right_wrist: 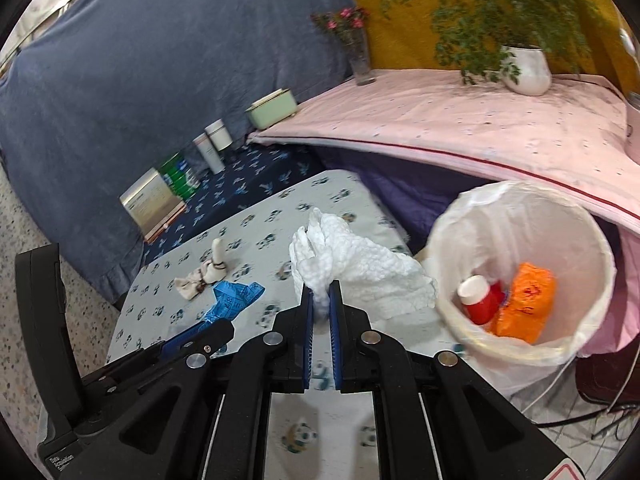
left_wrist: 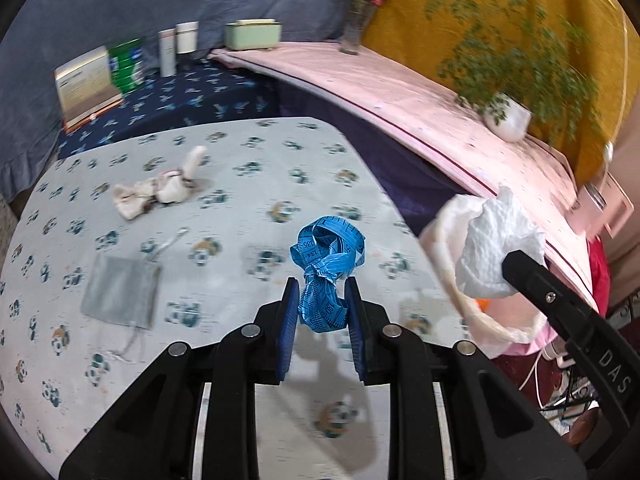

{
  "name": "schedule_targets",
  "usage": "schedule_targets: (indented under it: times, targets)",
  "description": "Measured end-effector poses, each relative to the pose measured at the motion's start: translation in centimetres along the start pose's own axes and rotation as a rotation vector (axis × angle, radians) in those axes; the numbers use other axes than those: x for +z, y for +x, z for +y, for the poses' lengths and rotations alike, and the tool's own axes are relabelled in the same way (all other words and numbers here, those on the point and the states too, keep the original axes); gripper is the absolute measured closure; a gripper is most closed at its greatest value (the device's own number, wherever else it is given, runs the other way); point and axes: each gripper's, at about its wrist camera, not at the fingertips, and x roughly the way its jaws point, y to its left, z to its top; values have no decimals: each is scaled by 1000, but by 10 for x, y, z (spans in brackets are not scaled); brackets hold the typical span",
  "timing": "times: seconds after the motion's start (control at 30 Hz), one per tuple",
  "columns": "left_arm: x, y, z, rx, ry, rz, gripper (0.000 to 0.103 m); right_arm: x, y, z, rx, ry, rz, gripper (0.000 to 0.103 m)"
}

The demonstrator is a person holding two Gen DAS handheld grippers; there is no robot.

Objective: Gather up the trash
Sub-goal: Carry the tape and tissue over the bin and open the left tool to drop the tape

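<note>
My left gripper is shut on a tangled blue tape measure, held above the patterned table; the same tape measure shows at the left of the right wrist view. My right gripper is shut on a crumpled white paper towel, just left of the white-lined trash bin. In the left wrist view that paper towel hangs over the bin at the table's right edge. The bin holds a red bottle with a white cap and an orange wrapper.
A soiled crumpled cloth and a grey drawstring pouch lie on the table's left side. Behind stand boxes, white canisters, a green box, a flower vase and a potted plant on a pink-covered shelf.
</note>
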Motion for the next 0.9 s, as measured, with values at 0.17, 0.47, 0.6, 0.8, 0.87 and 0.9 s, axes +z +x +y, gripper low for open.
schedule_targets:
  times: [0.17,0.47,0.6,0.8,0.87,0.9]
  targets:
    - [-1,6,-39,-35,53,11,80,2,-22,-35,-42,49,-33,95]
    - [-2,21,-106,-106,134,41,80,4,-51,-103,-117,139,-76,95]
    - [-2,28,-134,-133,177,48,80,4,-61,-127,-139,171,-90,95]
    - [-2,45,-173,-165,224,69,80,5,-68,-158,-166,206,-102,95]
    - [-2,52,-184,-172,240,78,80,6,-68,-168,-172,218,-103,95]
    - [-2,55,-188,-173,244,82,80,7,-68,-171,-174,222,-102,95]
